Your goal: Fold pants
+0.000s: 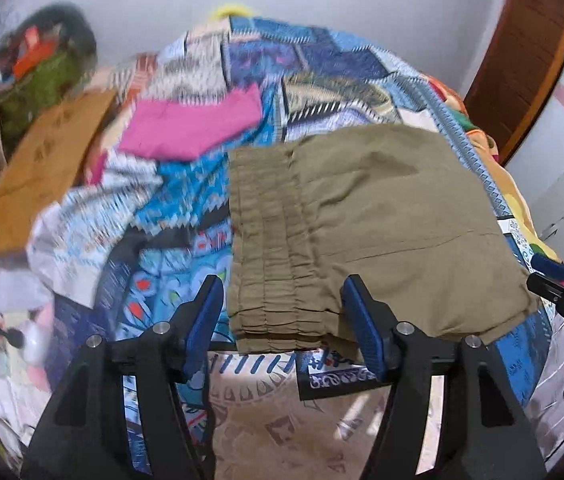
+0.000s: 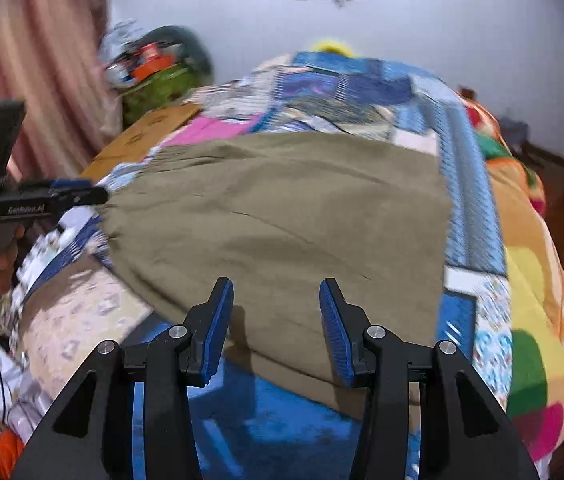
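Note:
Olive-khaki pants (image 1: 361, 220) lie folded on the patterned blue bedspread (image 1: 186, 208), the gathered elastic waistband (image 1: 270, 248) at their left end. My left gripper (image 1: 282, 292) is open, its blue pads (image 1: 206, 320) on either side of the waistband's near corner, holding nothing. In the right wrist view the pants (image 2: 282, 216) fill the middle. My right gripper (image 2: 276, 300) is open at the pants' near edge, empty. The left gripper also shows at the left of that view (image 2: 78, 196), at the waistband end. The right gripper's tip shows at the right of the left wrist view (image 1: 561, 280).
A pink folded garment (image 1: 190, 124) lies further back on the bed. A cardboard box (image 1: 38, 168) and a green bag of clutter (image 1: 38, 76) stand at the left. Colourful bedding (image 2: 529, 280) hangs on the right. A wooden door (image 1: 521, 60) stands at the right.

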`<state>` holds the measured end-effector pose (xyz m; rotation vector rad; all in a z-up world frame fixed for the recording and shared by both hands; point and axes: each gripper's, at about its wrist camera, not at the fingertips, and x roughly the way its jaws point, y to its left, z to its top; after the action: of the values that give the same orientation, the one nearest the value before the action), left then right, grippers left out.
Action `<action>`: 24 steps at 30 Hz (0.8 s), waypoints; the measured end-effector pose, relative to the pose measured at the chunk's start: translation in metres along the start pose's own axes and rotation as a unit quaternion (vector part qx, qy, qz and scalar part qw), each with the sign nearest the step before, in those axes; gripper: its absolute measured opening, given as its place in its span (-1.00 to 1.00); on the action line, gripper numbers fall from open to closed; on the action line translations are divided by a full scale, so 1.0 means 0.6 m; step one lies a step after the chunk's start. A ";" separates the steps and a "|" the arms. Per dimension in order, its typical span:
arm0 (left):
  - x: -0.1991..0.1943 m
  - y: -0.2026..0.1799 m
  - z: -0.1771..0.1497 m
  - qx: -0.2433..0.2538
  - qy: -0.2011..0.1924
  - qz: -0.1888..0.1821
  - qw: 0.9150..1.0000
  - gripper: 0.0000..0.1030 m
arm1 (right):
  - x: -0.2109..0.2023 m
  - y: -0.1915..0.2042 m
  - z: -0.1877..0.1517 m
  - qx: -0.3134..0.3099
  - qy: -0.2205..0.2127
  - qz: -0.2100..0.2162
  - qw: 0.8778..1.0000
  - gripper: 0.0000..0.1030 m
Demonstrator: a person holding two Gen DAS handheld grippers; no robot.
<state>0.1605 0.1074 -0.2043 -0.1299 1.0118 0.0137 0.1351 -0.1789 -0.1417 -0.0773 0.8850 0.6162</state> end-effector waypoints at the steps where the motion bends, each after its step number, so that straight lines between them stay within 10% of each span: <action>1: 0.013 0.005 -0.004 -0.006 0.015 -0.010 1.000 0.21 | 0.003 -0.012 -0.005 0.014 0.006 -0.005 1.000 -0.20; 6: 0.022 0.026 -0.022 -0.025 0.025 -0.040 0.999 0.22 | 0.026 -0.050 -0.050 0.059 0.040 -0.001 0.997 -0.21; 16: 0.011 -0.004 -0.047 0.041 -0.009 0.048 0.998 0.45 | 0.006 -0.067 -0.079 0.070 0.044 -0.017 0.996 -0.23; 24: -0.010 0.000 -0.026 0.055 -0.004 0.044 0.998 0.47 | -0.001 -0.067 -0.074 0.060 0.058 -0.013 0.996 -0.21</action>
<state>0.1438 0.1060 -0.2074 0.0148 1.0074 0.0396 0.1254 -0.2262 -0.1772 -0.0151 1.0308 0.5375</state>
